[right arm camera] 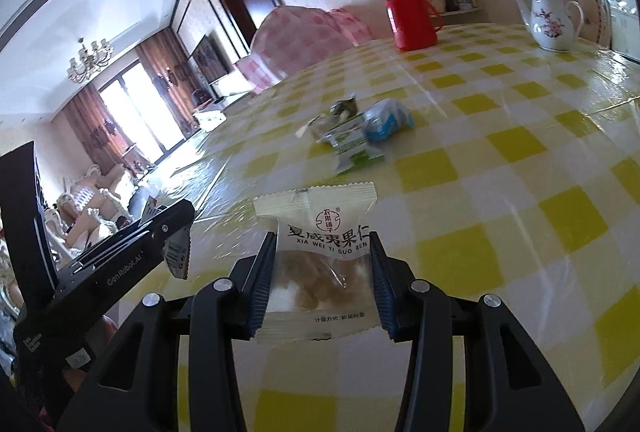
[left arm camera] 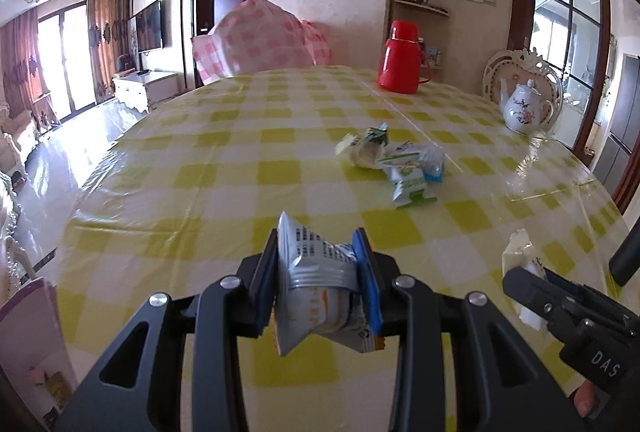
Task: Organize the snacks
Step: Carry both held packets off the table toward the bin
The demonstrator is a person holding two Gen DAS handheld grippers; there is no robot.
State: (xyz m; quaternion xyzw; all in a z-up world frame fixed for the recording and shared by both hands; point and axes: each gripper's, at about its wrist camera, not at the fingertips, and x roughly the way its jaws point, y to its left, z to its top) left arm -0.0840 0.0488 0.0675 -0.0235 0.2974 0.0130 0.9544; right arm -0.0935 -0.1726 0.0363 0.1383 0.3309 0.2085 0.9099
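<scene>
Left gripper (left arm camera: 318, 264) is clamped on a crumpled silver-blue snack packet (left arm camera: 316, 280); right gripper (right arm camera: 323, 264) pinches a clear macadamia nut packet (right arm camera: 320, 256) by its side edges. Both are held above the checked tablecloth (left arm camera: 200, 168), short of the snack pile (left arm camera: 394, 162) mid-table, well in from its edges. Risk: slick film may slip from either grip; a careless release could scatter the pile.

The blue pads are covering both sides of the silver snack packet (left arm camera: 316, 284); its small print is blurring.
</scene>
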